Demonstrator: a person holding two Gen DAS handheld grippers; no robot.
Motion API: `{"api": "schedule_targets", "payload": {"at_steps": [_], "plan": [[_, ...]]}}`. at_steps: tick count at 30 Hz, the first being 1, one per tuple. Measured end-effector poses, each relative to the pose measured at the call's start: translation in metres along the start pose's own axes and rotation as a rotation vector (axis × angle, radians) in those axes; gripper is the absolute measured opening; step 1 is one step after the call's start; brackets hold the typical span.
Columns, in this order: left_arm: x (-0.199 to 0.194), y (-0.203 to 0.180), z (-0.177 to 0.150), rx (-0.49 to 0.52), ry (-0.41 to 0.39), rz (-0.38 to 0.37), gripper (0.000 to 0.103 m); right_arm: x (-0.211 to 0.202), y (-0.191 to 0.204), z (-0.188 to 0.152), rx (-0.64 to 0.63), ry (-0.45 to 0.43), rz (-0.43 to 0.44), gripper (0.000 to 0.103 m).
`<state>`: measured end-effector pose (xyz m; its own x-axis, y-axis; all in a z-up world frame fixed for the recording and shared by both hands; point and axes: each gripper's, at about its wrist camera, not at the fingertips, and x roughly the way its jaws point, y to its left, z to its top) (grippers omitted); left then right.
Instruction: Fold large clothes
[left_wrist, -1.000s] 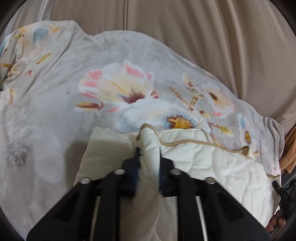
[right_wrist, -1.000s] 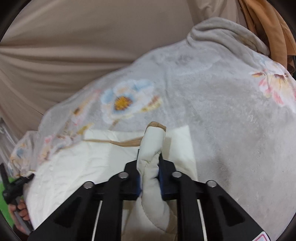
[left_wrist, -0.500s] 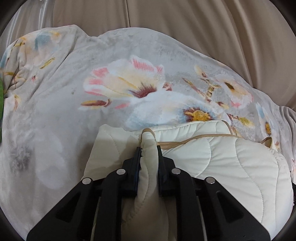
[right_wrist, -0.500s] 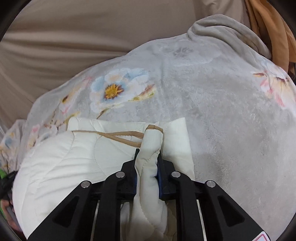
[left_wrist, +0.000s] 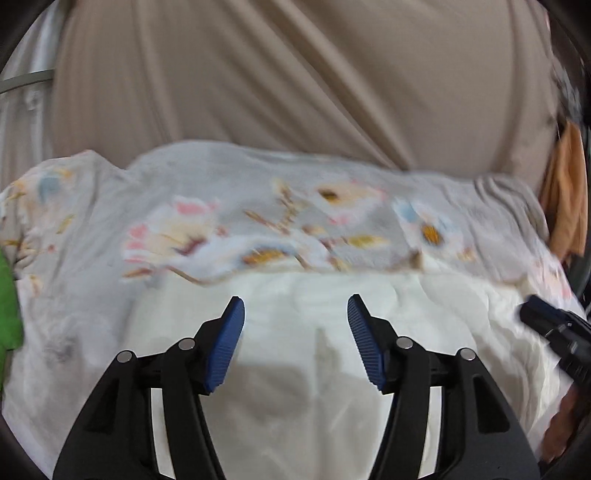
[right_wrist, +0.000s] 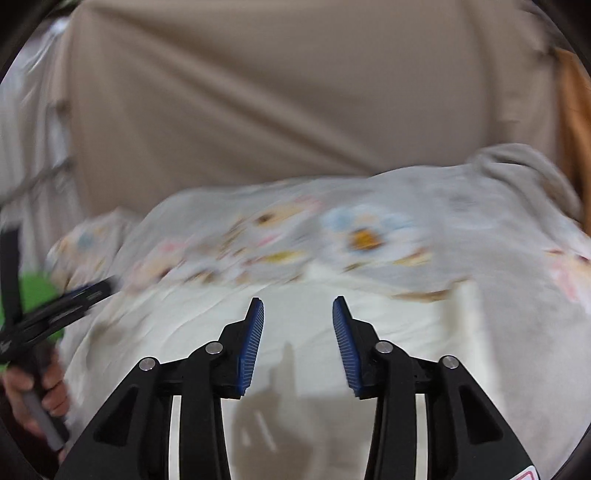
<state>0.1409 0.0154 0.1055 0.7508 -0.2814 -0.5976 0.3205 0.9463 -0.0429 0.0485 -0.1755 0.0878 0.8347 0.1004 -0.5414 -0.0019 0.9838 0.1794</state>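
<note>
- The cream quilted garment (left_wrist: 332, 332) lies spread on a grey floral blanket (left_wrist: 258, 206), which covers what looks like a bed or sofa backed by a beige draped cloth (left_wrist: 295, 81); its far edge, trimmed with a thin tan binding, runs straight across both wrist views, so a fold seems already laid
- The left claw (left_wrist: 295, 325) hangs above the cream cloth with its jaws opening and nothing between the blue pads (left_wrist: 225, 343); the right claw (right_wrist: 298, 328) does the same, jaws parting a little less wide, also empty
- Each claw shows at the edge of the other's view, the right one (left_wrist: 557, 332) at the garment's right side and the left one (right_wrist: 62, 306) at its left, with a hand (right_wrist: 40, 391) on the handle
- By its look the garment is padded and soft; I judge it light for its bulk, springy, likely to puff back open along a fresh crease; the stitched surface should give the ribbed pads good friction, so slipping is a small worry
- The best hold is probably on the bound edge or a corner, where layers are firm and thin enough to pinch; taking a fat handful mid-panel risks dragging only the top layer
- The plush blanket beneath may cling and ride along; both views are blurred, so fine creases cannot be told
</note>
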Motion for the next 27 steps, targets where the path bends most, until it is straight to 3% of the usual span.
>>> {"api": "schedule_targets", "payload": {"at_steps": [3, 6, 10, 12, 15, 17, 23, 27], "plan": [[0.029, -0.009, -0.021, 0.031, 0.083, 0.021, 0.058, 0.027, 0.024, -0.023, -0.113, 0.095, -0.026, 0.020], [0.038, 0.001, -0.032, 0.038, 0.084, 0.067, 0.058, 0.027, 0.009, -0.034, -0.127, 0.111, -0.101, 0.019], [0.037, 0.022, -0.035, 0.005, 0.095, 0.074, 0.065, 0.012, -0.057, -0.040, 0.034, 0.122, -0.237, 0.018], [0.033, 0.030, -0.040, 0.011, 0.089, 0.122, 0.065, -0.002, -0.095, -0.050, 0.132, 0.126, -0.301, 0.018], [0.023, 0.049, -0.048, -0.024, 0.088, 0.163, 0.065, -0.019, -0.135, -0.063, 0.243, 0.129, -0.308, 0.000], [0.016, 0.066, -0.054, -0.070, 0.098, 0.177, 0.065, -0.024, -0.146, -0.070, 0.300, 0.123, -0.279, 0.000], [0.007, 0.084, -0.067, -0.097, 0.108, 0.199, 0.065, -0.015, -0.136, -0.063, 0.246, 0.138, -0.348, 0.000], [0.005, 0.085, -0.069, -0.102, 0.112, 0.203, 0.065, -0.037, -0.113, -0.046, 0.189, 0.056, -0.414, 0.004]]}}
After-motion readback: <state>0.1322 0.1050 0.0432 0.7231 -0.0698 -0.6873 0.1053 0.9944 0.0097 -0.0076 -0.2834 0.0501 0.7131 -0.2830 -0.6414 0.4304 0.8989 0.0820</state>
